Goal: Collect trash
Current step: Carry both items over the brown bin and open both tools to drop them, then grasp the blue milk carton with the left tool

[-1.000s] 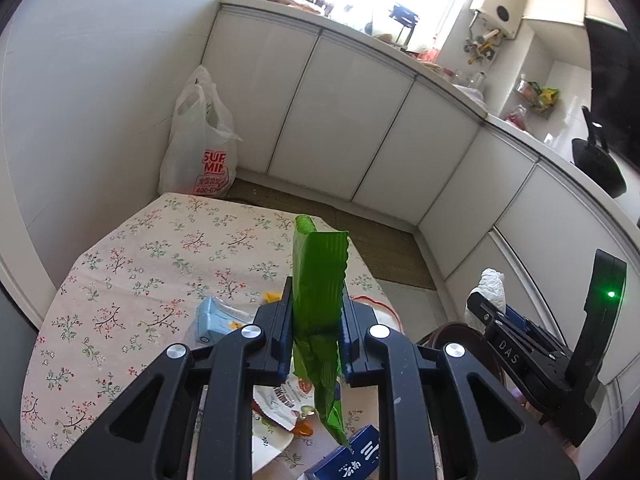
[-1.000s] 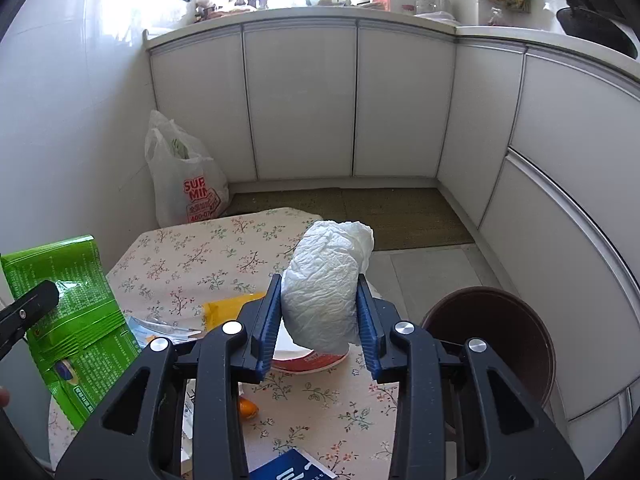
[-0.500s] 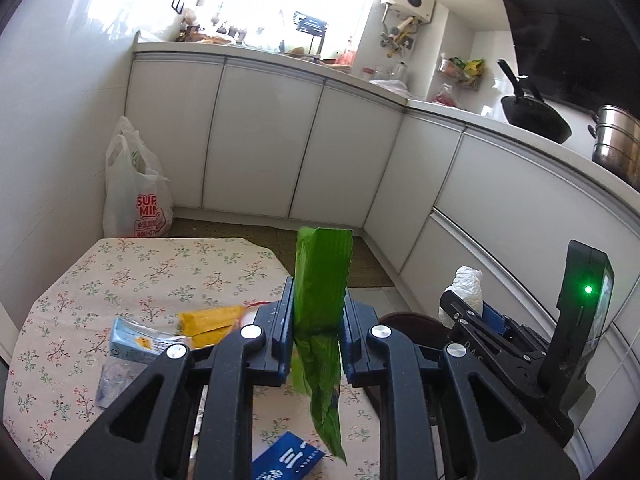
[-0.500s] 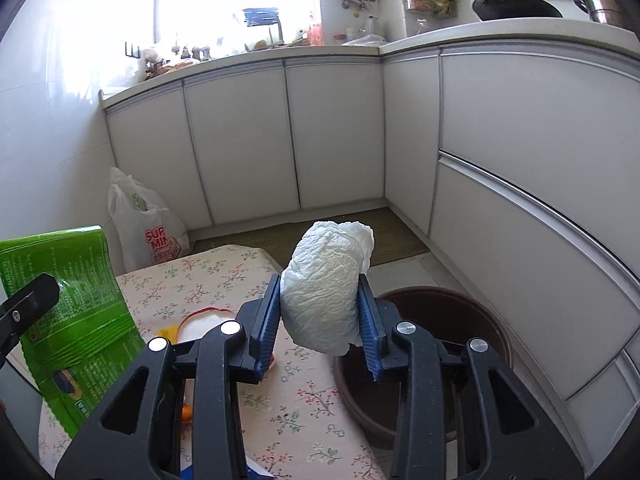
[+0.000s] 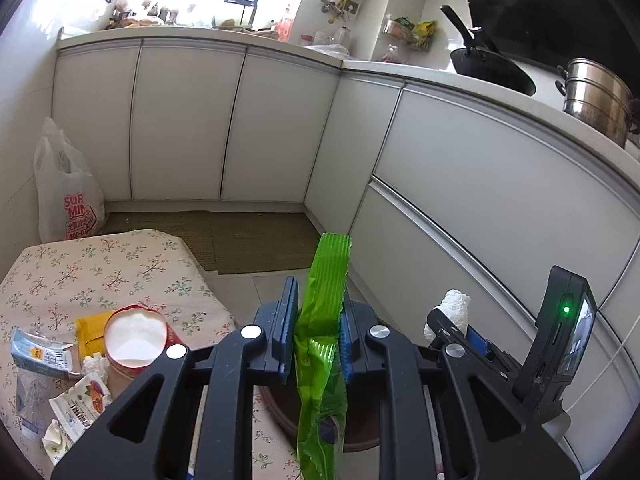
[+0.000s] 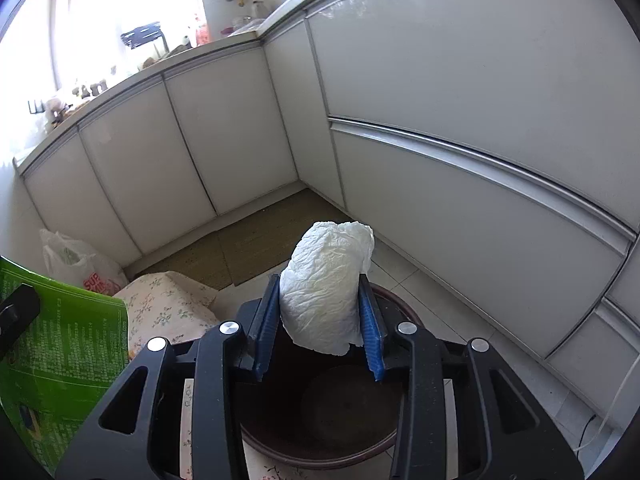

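Note:
My left gripper [image 5: 318, 320] is shut on a long green snack wrapper [image 5: 326, 276], which stands up between the pads and hangs down over a brown round bin [image 5: 360, 436] on the floor. My right gripper [image 6: 320, 296] is shut on a crumpled white paper wad [image 6: 328, 276], held straight above the bin's dark inside [image 6: 344, 400]. In the right wrist view the green wrapper [image 6: 72, 352] shows at the left edge. The left wrist view catches the right gripper [image 5: 448, 320] with the white wad [image 5: 454, 306] at lower right.
A table with a floral cloth [image 5: 100, 268] stands left of the bin, bearing a red-rimmed cup [image 5: 134, 340], a yellow packet [image 5: 90, 328] and other wrappers [image 5: 76, 404]. A white plastic bag [image 5: 68, 200] leans by the white cabinets [image 5: 280, 140]. A brown mat [image 5: 256, 240] covers the floor.
Both grippers have swung right, off the table and over the brown bin, each keeping its hold. The bin now lies directly below the white wad and the green wrapper.

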The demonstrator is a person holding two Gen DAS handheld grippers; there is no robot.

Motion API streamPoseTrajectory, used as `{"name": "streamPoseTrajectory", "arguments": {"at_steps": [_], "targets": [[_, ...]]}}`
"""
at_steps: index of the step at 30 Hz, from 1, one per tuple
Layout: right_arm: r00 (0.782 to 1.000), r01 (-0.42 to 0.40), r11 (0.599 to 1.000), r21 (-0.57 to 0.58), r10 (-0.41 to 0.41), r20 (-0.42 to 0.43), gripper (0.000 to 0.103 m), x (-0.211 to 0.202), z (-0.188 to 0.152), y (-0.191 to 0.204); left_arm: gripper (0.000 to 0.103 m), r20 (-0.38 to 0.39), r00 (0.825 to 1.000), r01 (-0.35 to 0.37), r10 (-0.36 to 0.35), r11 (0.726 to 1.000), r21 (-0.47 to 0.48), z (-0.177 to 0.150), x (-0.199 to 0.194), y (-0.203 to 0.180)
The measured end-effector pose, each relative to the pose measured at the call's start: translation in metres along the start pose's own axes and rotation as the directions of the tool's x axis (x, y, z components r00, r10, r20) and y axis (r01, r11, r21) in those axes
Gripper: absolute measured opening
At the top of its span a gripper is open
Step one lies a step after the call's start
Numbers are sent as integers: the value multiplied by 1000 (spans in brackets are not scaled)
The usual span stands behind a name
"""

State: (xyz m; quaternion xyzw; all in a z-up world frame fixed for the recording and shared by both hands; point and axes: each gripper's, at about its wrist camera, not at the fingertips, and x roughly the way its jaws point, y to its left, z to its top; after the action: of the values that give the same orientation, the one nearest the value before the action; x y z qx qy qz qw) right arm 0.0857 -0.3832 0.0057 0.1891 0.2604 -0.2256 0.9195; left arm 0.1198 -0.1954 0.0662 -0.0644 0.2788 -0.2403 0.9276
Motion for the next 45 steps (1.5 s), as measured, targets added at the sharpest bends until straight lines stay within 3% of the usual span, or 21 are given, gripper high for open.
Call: {"name": "streamPoseTrajectory", "arguments": {"at_steps": [6, 8, 11, 14, 19, 29, 37, 42, 45], "targets": [[1000, 17, 998, 68, -15, -18, 42, 19, 5, -21, 19, -47, 999, 14, -15, 1000, -23, 9, 39, -19], [1000, 23, 996, 87, -22, -16, 66, 23, 5, -25, 21, -83, 996, 15, -20, 998, -57, 13, 55, -18], [999, 30, 993, 112, -28, -16, 71, 25, 7, -30, 30, -121, 992, 10, -23, 994, -109, 14, 69, -13], [999, 43, 991, 128, -42, -9, 87, 25, 9, -34, 47, -121, 992, 1, -16, 992, -123, 12, 69, -10], [997, 79, 989, 122, -81, 11, 96, 21, 9, -34, 59, -130, 991, -28, 12, 992, -123, 7, 64, -7], [991, 131, 991, 7, -132, 26, 96, 14, 2, -12, 93, -136, 978, -168, 156, 982, -83, -4, 46, 15], [997, 82, 993, -89, -81, 18, 96, -1, -9, 25, 94, -165, 952, -275, 260, 958, -78, -25, -10, 76], [1000, 4, 977, -215, 2, 26, 96, -35, -25, 67, 94, -169, 930, -352, 326, 923, -156, -32, -67, 133], [1000, -27, 959, -281, 25, -11, 96, -52, -33, 95, 95, -167, 921, -383, 352, 896, -225, -34, -103, 168]]}}
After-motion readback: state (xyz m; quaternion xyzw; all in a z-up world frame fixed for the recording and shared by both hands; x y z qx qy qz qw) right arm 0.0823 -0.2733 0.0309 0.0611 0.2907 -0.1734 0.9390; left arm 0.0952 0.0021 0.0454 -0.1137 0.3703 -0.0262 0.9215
